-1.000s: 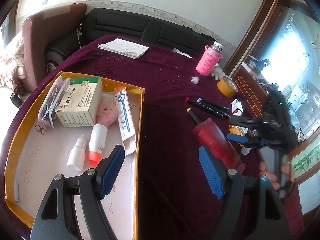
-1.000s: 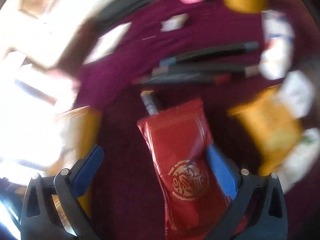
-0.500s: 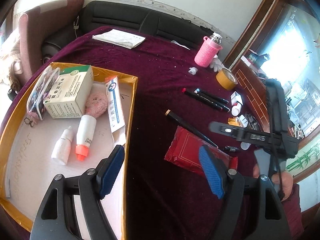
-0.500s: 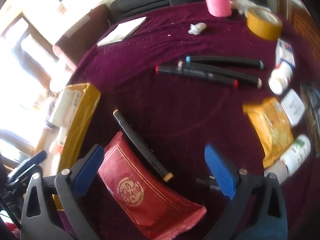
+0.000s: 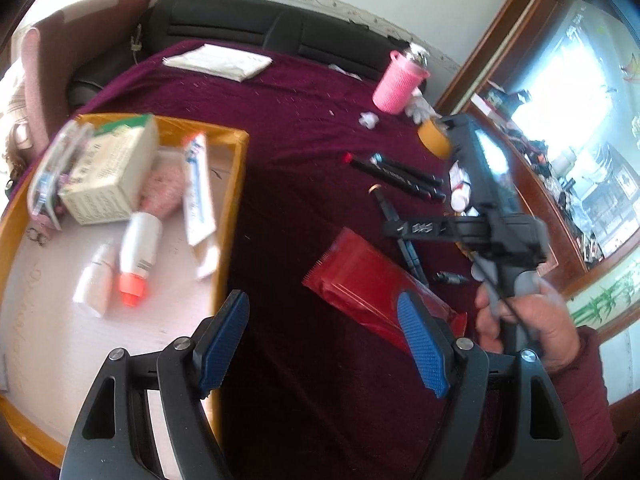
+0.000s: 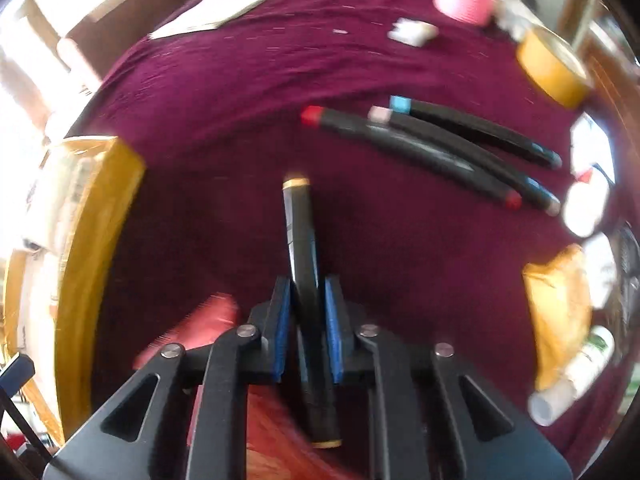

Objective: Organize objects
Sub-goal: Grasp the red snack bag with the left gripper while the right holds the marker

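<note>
Right gripper jaws just closed, pinching black marker; left gripper spread, empty, above red packet.

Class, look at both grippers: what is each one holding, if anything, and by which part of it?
The right gripper has just closed its fingers on the black marker with gold-ringed ends, about mid-barrel. The left gripper is open and holds nothing.

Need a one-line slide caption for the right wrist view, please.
Right gripper clamps a black marker with gold ends above the red packet, three more markers lying on the maroon cloth.
</note>
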Action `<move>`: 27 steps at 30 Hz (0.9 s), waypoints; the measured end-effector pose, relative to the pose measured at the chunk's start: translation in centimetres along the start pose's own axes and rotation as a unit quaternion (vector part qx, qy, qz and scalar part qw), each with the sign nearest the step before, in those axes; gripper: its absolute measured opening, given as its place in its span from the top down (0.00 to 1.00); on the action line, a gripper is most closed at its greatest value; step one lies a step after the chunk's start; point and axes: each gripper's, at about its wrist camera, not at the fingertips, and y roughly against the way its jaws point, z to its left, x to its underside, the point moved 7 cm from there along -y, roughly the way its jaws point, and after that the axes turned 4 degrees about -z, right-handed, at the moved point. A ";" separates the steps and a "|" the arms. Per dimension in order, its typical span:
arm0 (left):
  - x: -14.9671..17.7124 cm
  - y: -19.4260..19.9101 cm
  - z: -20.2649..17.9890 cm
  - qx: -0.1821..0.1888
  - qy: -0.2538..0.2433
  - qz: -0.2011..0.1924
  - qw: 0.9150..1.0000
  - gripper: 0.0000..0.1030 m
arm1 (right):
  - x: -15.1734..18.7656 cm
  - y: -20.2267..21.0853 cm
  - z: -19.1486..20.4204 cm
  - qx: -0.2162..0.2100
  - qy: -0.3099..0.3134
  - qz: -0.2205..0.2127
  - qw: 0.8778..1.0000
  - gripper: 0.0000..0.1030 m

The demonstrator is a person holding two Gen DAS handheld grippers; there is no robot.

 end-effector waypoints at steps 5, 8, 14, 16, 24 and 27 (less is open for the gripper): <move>1.7 -3.3 -1.8 -0.001 0.020 0.046 0.999 0.31 | 2.9 2.0 -4.4 0.003 -0.033 -0.002 0.999 0.90; 2.8 -5.4 -2.6 -0.020 0.036 0.069 0.997 0.31 | 4.8 3.2 -5.7 -0.021 -0.051 -0.007 0.998 0.90; 2.1 -8.8 -4.4 -0.064 0.029 0.067 0.995 0.28 | 7.4 4.4 -7.5 -0.106 -0.115 -0.023 0.987 0.90; 1.5 -10.0 -5.2 -0.073 0.018 0.070 0.995 0.18 | 7.6 4.3 -7.6 -0.132 -0.128 -0.029 0.982 0.90; 1.7 -13.2 -8.8 -0.137 -0.115 0.039 0.983 0.08 | 8.3 4.7 -8.8 -0.193 -0.177 -0.048 0.964 0.90; 2.5 -12.6 -9.4 -0.120 -0.148 0.021 0.982 0.24 | 8.5 4.6 -8.8 -0.197 -0.179 -0.053 0.962 0.90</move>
